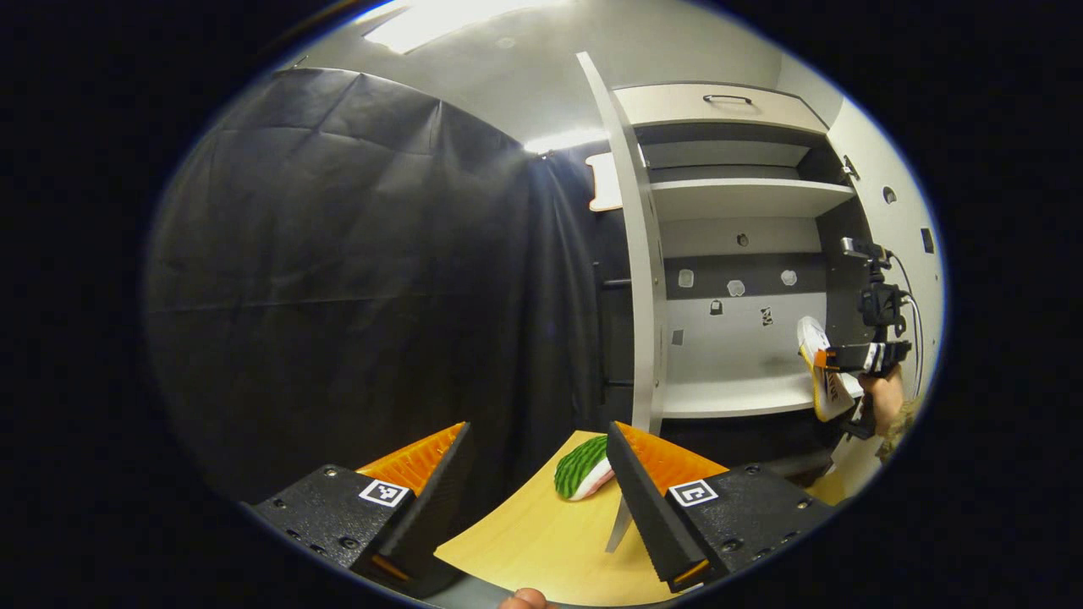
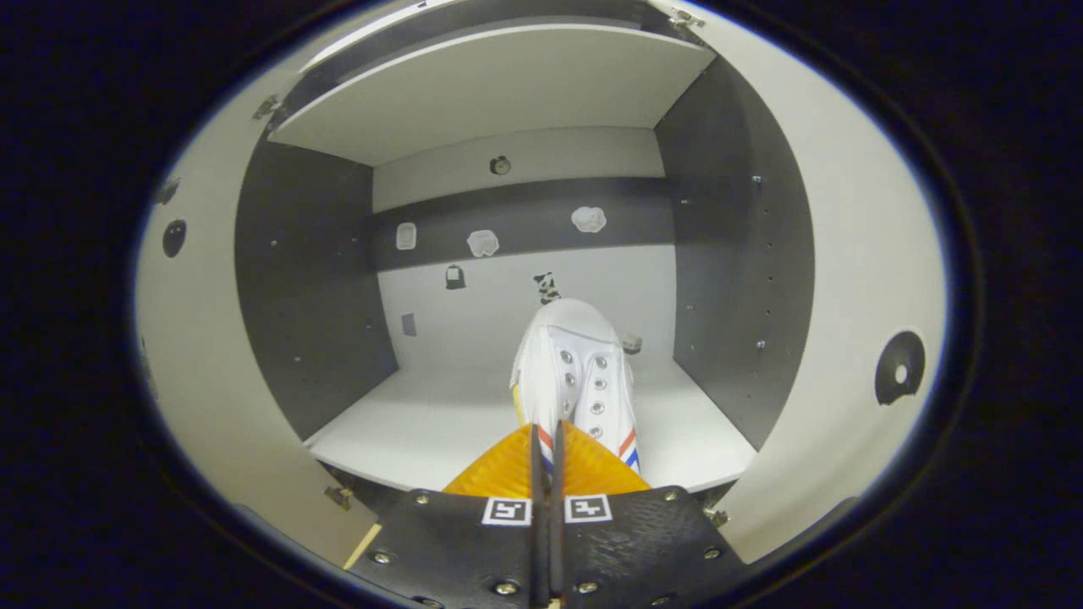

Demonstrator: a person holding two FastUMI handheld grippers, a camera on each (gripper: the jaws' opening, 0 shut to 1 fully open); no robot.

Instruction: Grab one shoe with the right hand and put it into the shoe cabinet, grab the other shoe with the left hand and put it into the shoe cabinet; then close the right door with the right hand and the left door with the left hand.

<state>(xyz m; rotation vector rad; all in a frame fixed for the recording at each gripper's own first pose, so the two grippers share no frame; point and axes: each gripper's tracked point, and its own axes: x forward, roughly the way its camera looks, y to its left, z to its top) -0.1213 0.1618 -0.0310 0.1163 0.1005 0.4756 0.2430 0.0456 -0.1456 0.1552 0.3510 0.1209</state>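
1. Two open doors are seen on the shoe cabinet (image 1: 744,254): the left door (image 1: 639,254) is viewed edge-on in the left gripper view, and the right door (image 2: 854,279) is swung wide in the right gripper view.
2. Pale shelves and a dark back band are shown inside; the bottom shelf (image 2: 423,423) is lit from the front.
3. One wooden worktop (image 1: 541,533) is seen low in the left gripper view.
4. One white shoe (image 2: 579,372) is pinched at its heel end by the right tongs (image 2: 546,461), both fingers pressed on it; it is held toe-forward above the bottom shelf, near the right side.
5. One green-patterned shoe (image 1: 582,468) is lying on the worktop, beside the foot of the left door.
6. Spread wide apart and holding nothing, the left tongs (image 1: 541,474) are held above the worktop.
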